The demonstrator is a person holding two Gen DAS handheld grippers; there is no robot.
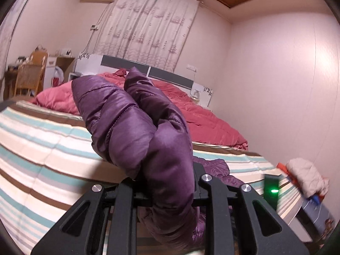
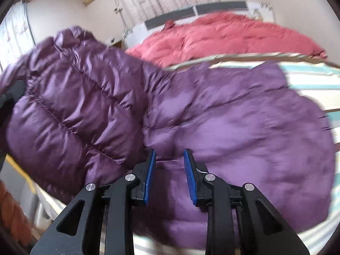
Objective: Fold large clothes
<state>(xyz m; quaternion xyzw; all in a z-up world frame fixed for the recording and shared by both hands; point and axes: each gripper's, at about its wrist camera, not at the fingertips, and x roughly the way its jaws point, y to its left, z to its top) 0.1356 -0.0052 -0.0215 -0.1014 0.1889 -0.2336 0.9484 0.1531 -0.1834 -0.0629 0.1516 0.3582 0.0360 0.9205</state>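
Note:
A shiny purple quilted puffer jacket [image 1: 138, 127] lies on a striped bed sheet [image 1: 42, 148]. My left gripper [image 1: 167, 182] is shut on a thick fold of it, and the fabric bulges up between the jaws and hides the pads. In the right wrist view that part of the jacket [image 2: 74, 106] is raised at the left, while the rest [image 2: 233, 116] lies spread on the sheet [image 2: 308, 74]. My right gripper [image 2: 170, 150] hovers just over the jacket's near edge. Its blue pads [image 2: 149, 176] stand apart with nothing pinched between them.
A crumpled red duvet [image 1: 201, 116] covers the far half of the bed below the grey headboard [image 1: 170, 74]. A pile of pale and red clothes [image 1: 306, 176] sits off the bed's right corner. A wooden chair [image 1: 27, 78] and desk stand at the far left.

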